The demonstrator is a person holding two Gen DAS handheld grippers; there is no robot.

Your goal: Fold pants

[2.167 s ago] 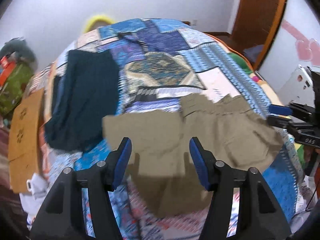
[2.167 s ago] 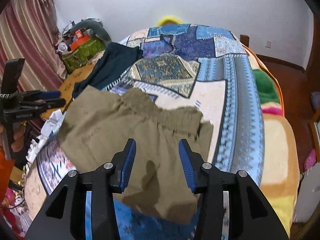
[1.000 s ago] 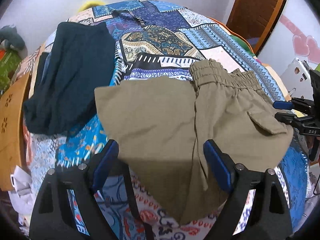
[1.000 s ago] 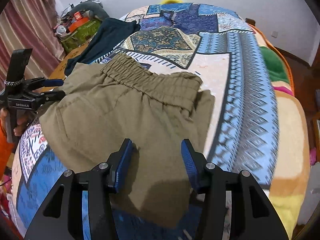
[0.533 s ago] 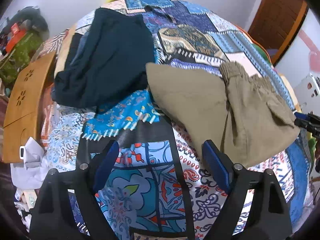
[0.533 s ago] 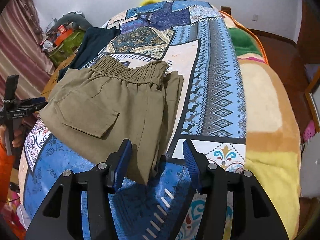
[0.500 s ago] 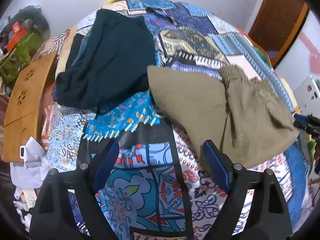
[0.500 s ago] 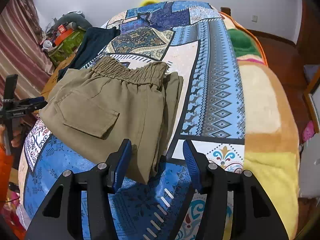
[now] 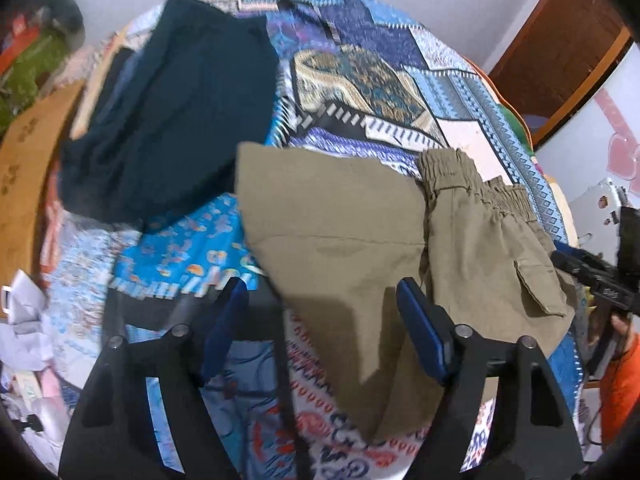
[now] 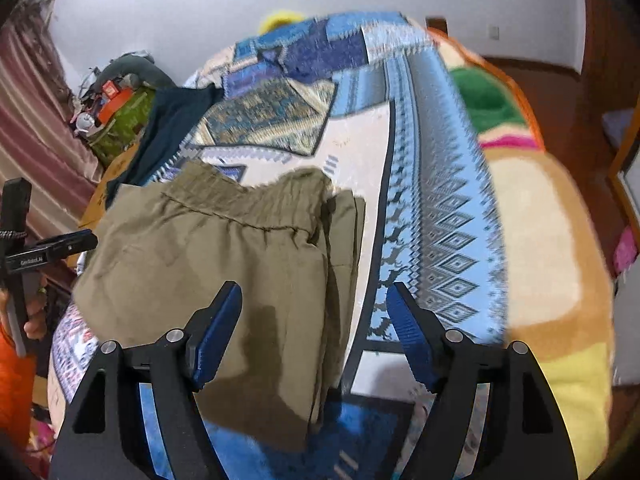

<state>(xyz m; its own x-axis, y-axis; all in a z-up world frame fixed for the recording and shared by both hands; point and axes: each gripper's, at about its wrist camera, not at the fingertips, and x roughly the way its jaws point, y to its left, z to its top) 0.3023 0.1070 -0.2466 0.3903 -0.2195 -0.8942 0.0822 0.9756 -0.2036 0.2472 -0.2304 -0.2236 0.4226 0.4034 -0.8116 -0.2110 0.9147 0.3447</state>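
Two hand-held grippers hang over the bed (image 9: 352, 80), both spread wide and holding nothing. Ahead of the left hand-held gripper (image 9: 324, 320), the olive pants (image 9: 340, 232) lie folded on the patterned blanket, the elastic waistband (image 9: 472, 184) off to its right and a dark garment (image 9: 172, 120) beyond to its left. Under the right hand-held gripper (image 10: 312, 328), the pants (image 10: 224, 256) sit slightly left, with their folded edge between its fingers.

Black left tongs (image 9: 320, 316) and right tongs (image 10: 314, 320) carry blue pads, silver screws.
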